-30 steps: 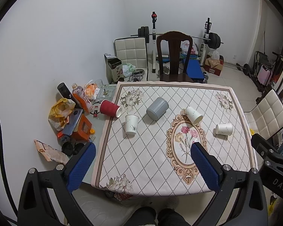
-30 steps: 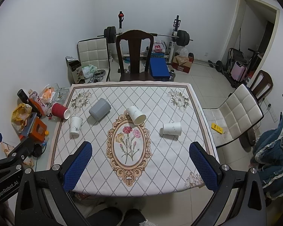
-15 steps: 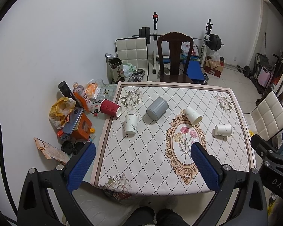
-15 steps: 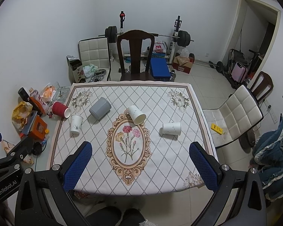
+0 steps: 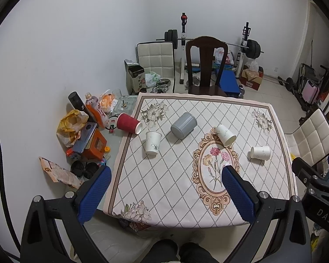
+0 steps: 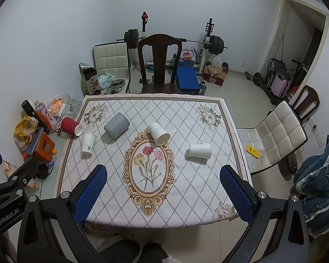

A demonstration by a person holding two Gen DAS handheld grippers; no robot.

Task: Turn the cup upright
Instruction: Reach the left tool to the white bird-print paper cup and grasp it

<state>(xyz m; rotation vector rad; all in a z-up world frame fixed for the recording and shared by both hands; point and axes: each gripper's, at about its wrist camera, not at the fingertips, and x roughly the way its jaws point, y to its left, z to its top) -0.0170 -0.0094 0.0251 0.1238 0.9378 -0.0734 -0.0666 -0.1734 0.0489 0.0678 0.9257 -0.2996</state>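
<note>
The left gripper is hovering high above the scene with its 2 blue-padded fingers spread wide apart and nothing between them. Its black finger arms are angling outward from the bottom corners of the left wrist view, and both pads are tilting slightly inward at their tips. The right gripper is holding the same pose, its 2 fingers also gaping wide and gripping nothing. Each gripper is showing at the edge of the other's view: the right one at the right edge of the left wrist view, the left one at the left edge of the right wrist view. Both are pointing forward and downward, side by side.
</note>
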